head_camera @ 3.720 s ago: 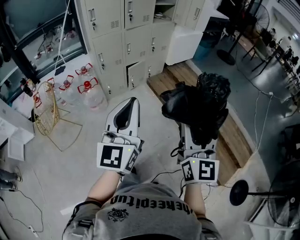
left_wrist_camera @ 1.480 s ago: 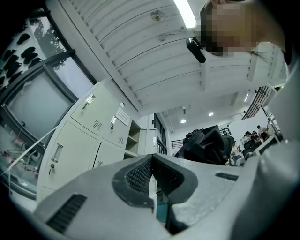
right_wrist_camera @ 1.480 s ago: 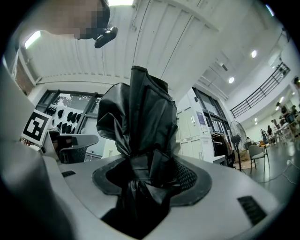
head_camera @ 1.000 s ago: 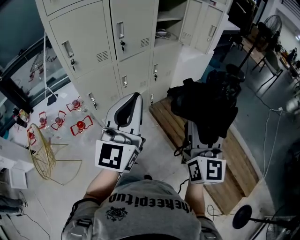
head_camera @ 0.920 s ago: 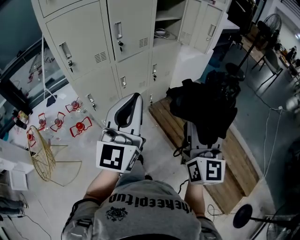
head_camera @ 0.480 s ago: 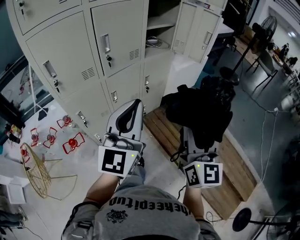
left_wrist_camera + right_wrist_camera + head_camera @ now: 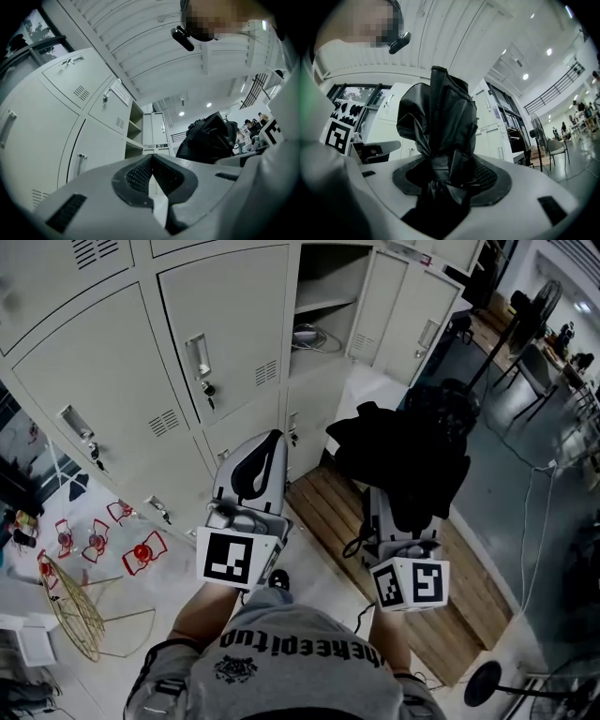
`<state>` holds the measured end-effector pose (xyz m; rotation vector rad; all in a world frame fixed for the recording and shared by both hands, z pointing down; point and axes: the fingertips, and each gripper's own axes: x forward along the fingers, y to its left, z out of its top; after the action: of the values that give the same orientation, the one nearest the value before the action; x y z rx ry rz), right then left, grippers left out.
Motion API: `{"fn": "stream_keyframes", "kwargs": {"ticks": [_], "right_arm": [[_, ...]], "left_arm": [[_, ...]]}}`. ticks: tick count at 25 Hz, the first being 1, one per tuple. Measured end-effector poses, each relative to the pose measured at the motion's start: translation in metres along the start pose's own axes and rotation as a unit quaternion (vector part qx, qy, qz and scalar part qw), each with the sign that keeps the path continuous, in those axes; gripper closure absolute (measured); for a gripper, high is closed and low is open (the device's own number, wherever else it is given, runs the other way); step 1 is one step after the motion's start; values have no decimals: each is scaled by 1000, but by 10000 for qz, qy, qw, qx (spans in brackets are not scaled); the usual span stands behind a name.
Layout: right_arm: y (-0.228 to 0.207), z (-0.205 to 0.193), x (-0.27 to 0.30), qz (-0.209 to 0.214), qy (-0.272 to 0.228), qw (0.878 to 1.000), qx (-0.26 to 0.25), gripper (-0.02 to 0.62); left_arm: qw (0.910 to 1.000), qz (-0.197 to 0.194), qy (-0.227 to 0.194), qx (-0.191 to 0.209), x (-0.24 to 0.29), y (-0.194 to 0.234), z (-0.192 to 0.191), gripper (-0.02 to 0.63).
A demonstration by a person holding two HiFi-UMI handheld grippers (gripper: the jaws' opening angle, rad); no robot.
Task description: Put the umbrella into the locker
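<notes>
Two tongs were held out in front of the person, side by side, both pointing toward a bank of pale grey lockers [image 7: 112, 371].

The left tongs [image 7: 269, 441] had the jaws pressed together, and the left gripper view showed nothing between them, only the dark ribbed pads meeting at the tip.

The right tongs [image 7: 449, 178] were pinching a folded black umbrella [image 7: 405, 454]. In the right gripper view the bunched lower part of the fabric sat between the two pads, and the rest of the umbrella stood up out of the jaws in loose, crumpled folds. In the head view it covered the front of these tongs completely, so only the marker cube [image 7: 410, 583] and the rear body could be seen.

The umbrella was outside the lockers, in the air over a slatted wooden platform [image 7: 330, 504] on the floor. One open locker [image 7: 330, 279] was ahead, above and between the two tongs, with its door [image 7: 401, 307] swung out to the right. Some cables [image 7: 306, 335] lay on the lower shelf inside. The other doors near it were shut.

At the left, on the floor, stood several water bottles with red caps [image 7: 141, 551] and a gold wire frame [image 7: 67, 607].
</notes>
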<state>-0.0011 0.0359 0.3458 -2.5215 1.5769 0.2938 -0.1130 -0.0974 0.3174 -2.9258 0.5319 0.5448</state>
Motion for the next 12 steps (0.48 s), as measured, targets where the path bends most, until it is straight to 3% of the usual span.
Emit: {"fn": "stream_keyframes", "kwargs": {"ticks": [12], "right_arm": [[-1,-14,83,-128,29,9999,36,353]], "left_arm": [[9996,-149,-145,-200,62,61,-25,601]]}}
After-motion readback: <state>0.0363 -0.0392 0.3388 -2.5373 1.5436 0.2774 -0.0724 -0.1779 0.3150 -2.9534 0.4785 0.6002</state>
